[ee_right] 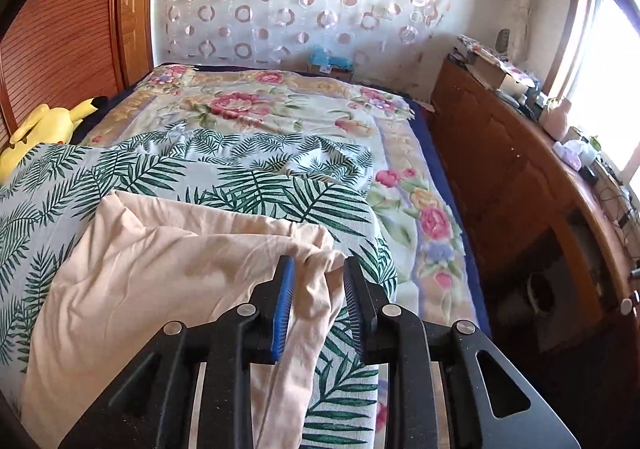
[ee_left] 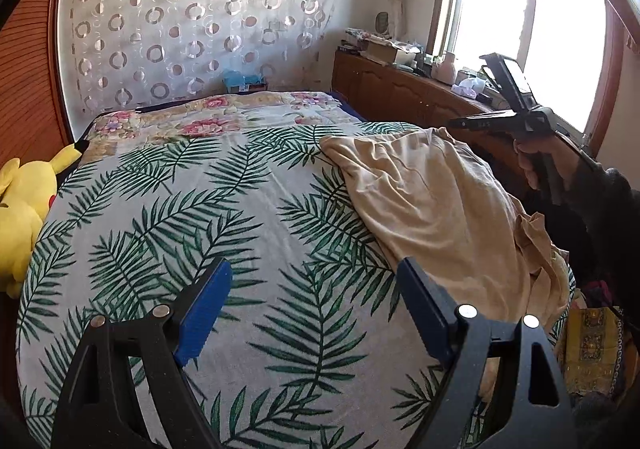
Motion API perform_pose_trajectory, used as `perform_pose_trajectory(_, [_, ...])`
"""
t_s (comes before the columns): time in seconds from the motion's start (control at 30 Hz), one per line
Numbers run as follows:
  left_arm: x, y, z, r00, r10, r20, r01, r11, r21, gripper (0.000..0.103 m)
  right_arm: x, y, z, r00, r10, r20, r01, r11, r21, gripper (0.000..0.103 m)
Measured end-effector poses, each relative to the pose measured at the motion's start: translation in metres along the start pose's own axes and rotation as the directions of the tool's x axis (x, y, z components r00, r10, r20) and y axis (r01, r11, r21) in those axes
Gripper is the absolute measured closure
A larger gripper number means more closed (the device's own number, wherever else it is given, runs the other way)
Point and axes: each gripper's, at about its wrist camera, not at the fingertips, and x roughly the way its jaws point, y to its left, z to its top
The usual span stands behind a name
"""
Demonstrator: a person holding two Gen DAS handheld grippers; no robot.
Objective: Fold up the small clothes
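The beige garment (ee_right: 160, 249), soft and rumpled, lies on the palm-leaf sheet (ee_left: 200, 209) covering the bed's near end beside a wooden cabinet (ee_right: 500, 169), a bunched strip between the right gripper (ee_right: 318, 289)'s part-spread, blue-ribbed jaws, while the left gripper (ee_left: 314, 309)'s jaws gape wide.

Pale peach garment (ee_right: 160, 249), plain. Bedsheet (ee_left: 180, 209) white with dark green palm-frond print. Quilt (ee_right: 280, 105) cream with pink, yellow and lilac flowers, tan border. Plush toy (ee_left: 20, 209) bright yellow, black ear tip. Curtain (ee_left: 192, 21) sheer white with ring pattern. Cabinet (ee_right: 500, 169) reddish-brown wood. Left gripper (ee_left: 312, 309) black, blue pads. Right gripper (ee_right: 316, 297) black, blue pads.
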Motion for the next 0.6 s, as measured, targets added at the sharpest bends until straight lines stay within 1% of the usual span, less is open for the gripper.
perform_pose_trajectory(0.03, [0.005, -0.002, 0.007, 1.0, -0.004, -0.001, 0.004, 1.0, 0.007, 0.018, 0.001, -0.002, -0.001, 1.0, 0.013, 0.001, -0.013, 1.0, 0.009, 0.075])
perform_pose_trajectory(0.13, [0.02, -0.009, 0.027, 1.0, -0.017, 0.003, 0.016, 0.999, 0.029, 0.018, 0.002, -0.027, 0.002, 0.999, 0.046, 0.005, -0.047, 0.998, 0.03, 0.072])
perform_pose_trajectory(0.27, [0.048, -0.018, 0.05, 0.999, -0.035, -0.012, 0.036, 0.998, 0.059, 0.018, 0.007, -0.037, -0.005, 0.996, 0.085, -0.002, -0.085, 0.996, 0.023, 0.072])
perform_pose_trajectory(0.33, [0.064, -0.02, 0.062, 0.999, -0.042, -0.021, 0.044, 0.997, 0.059, 0.018, 0.012, -0.043, -0.007, 0.995, 0.103, -0.007, -0.103, 0.994, 0.021, 0.072])
perform_pose_trajectory(0.43, [0.082, -0.021, 0.078, 1.0, -0.029, 0.0, 0.029, 0.998, 0.053, 0.018, 0.021, -0.051, -0.008, 0.992, 0.123, -0.007, -0.123, 0.992, 0.027, 0.071])
perform_pose_trajectory(0.47, [0.087, -0.02, 0.082, 1.0, -0.031, 0.0, 0.031, 0.998, 0.052, 0.02, 0.022, -0.052, -0.006, 0.99, 0.139, -0.005, -0.139, 0.99, 0.034, 0.072])
perform_pose_trajectory(0.57, [0.112, -0.022, 0.098, 0.999, -0.03, -0.014, 0.031, 0.998, 0.062, 0.031, 0.028, -0.061, -0.007, 0.985, 0.171, 0.007, -0.171, 0.984, 0.051, 0.071])
perform_pose_trajectory(0.6, [0.119, -0.023, 0.102, 0.999, -0.034, -0.021, 0.035, 0.997, 0.065, 0.038, 0.03, -0.064, -0.007, 0.983, 0.181, 0.011, -0.182, 0.982, 0.054, 0.071])
